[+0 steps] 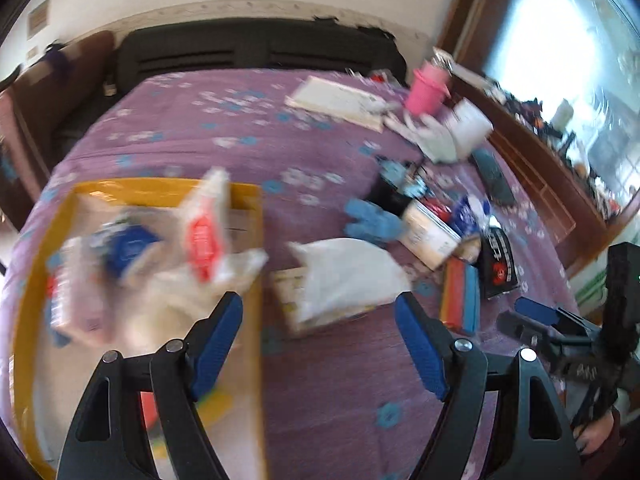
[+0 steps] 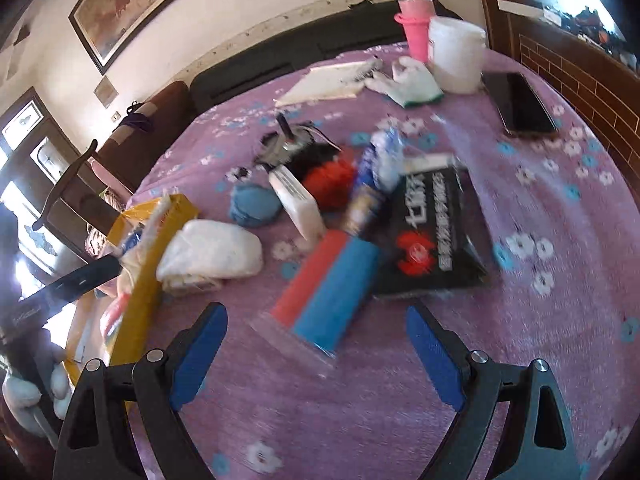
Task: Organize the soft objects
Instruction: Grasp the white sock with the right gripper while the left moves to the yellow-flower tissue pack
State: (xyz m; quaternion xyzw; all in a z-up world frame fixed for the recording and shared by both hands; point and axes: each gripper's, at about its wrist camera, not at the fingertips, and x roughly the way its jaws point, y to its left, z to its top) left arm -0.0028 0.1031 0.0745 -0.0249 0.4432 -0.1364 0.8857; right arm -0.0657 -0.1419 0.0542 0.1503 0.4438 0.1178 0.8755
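A yellow cardboard box (image 1: 248, 208) on the purple flowered cloth holds several soft packets and a white bag; its wall also shows in the right wrist view (image 2: 152, 280). My left gripper (image 1: 320, 312) is open and empty, over the box's right edge. A white plastic bag (image 1: 344, 276) lies just ahead of it and also shows in the right wrist view (image 2: 212, 254). A blue soft lump (image 1: 372, 222) lies beyond. My right gripper (image 2: 316, 324) is open and empty, just short of a red and blue pack (image 2: 328, 292). A black packet (image 2: 432, 232) lies to its right.
A pink cup (image 2: 416, 28), a white tub (image 2: 456, 52), white gloves (image 2: 412, 80), a phone (image 2: 520, 100) and a notepad (image 2: 328, 80) sit at the table's far side. A white box (image 2: 298, 204) and a red pompom (image 2: 334, 180) lie mid-table. Wooden furniture stands right.
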